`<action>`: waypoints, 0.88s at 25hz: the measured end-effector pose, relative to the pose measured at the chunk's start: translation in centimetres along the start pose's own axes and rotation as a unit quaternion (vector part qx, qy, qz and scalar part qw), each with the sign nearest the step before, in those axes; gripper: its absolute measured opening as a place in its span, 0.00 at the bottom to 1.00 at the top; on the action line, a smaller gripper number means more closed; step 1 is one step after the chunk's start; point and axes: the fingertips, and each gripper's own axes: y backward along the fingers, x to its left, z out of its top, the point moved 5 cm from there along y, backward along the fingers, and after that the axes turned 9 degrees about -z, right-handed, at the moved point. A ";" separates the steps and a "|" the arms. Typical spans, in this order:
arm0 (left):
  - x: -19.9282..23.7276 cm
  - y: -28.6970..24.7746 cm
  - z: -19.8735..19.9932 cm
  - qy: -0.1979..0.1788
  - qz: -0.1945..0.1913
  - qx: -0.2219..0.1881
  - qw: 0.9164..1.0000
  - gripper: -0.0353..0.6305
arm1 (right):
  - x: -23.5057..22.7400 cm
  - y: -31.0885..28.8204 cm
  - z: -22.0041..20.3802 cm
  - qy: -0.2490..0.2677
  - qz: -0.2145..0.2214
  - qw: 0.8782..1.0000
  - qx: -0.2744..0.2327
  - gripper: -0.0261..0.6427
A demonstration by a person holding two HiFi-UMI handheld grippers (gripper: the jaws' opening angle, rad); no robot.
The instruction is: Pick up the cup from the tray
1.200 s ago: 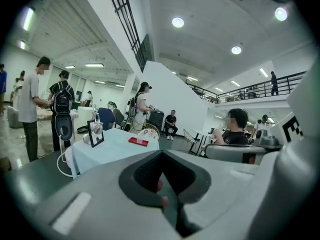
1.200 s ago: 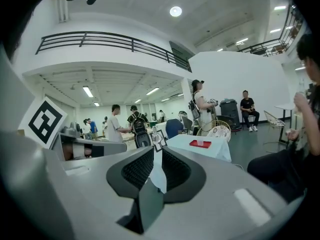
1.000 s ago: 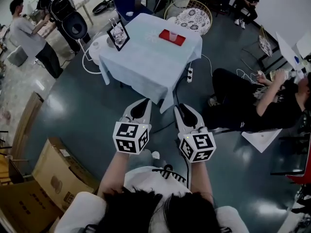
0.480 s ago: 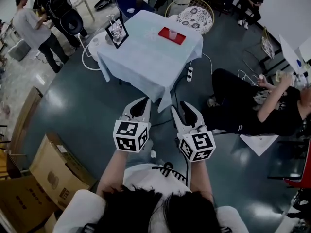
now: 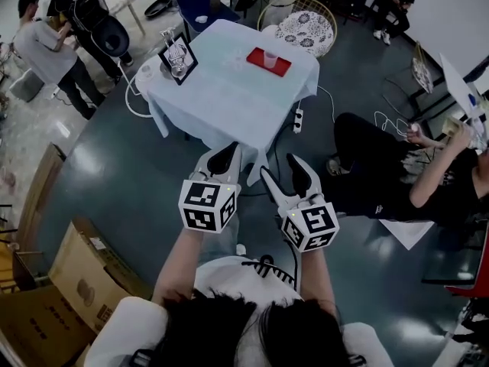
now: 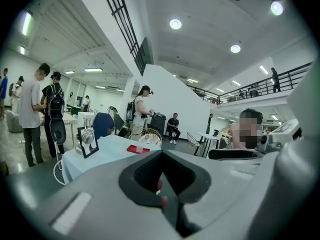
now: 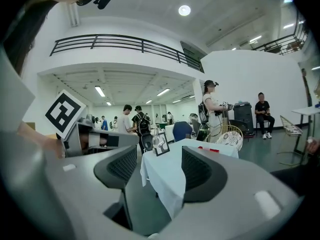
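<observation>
A pale pink cup (image 5: 270, 58) stands on a red tray (image 5: 264, 65) at the far side of a table with a light blue cloth (image 5: 229, 102). Both grippers hang in the air well short of the table, above the dark floor. My left gripper (image 5: 226, 158) is shut, its jaws meeting with nothing between them (image 6: 162, 183). My right gripper (image 5: 281, 171) is open and empty; between its jaws (image 7: 159, 160) I see the table's near corner. The tray shows small and far away in the left gripper view (image 6: 134, 149) and in the right gripper view (image 7: 206, 149).
A black picture frame (image 5: 178, 56) stands on the table's left side. A person (image 5: 397, 167) sits on the floor to the right. Cardboard boxes (image 5: 76, 274) lie at the lower left. A wicker chair (image 5: 306, 25) is behind the table, a power strip (image 5: 298, 118) hangs beside it, and people (image 5: 53, 52) stand at the far left.
My right gripper has gone from shut to open. Both grippers have come a little nearer to the table. The left gripper stays shut.
</observation>
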 end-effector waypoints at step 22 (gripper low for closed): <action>11.0 -9.6 4.6 -0.003 -0.030 0.030 0.999 0.05 | -3.3 -13.4 4.2 -0.004 -0.041 0.999 0.022 0.50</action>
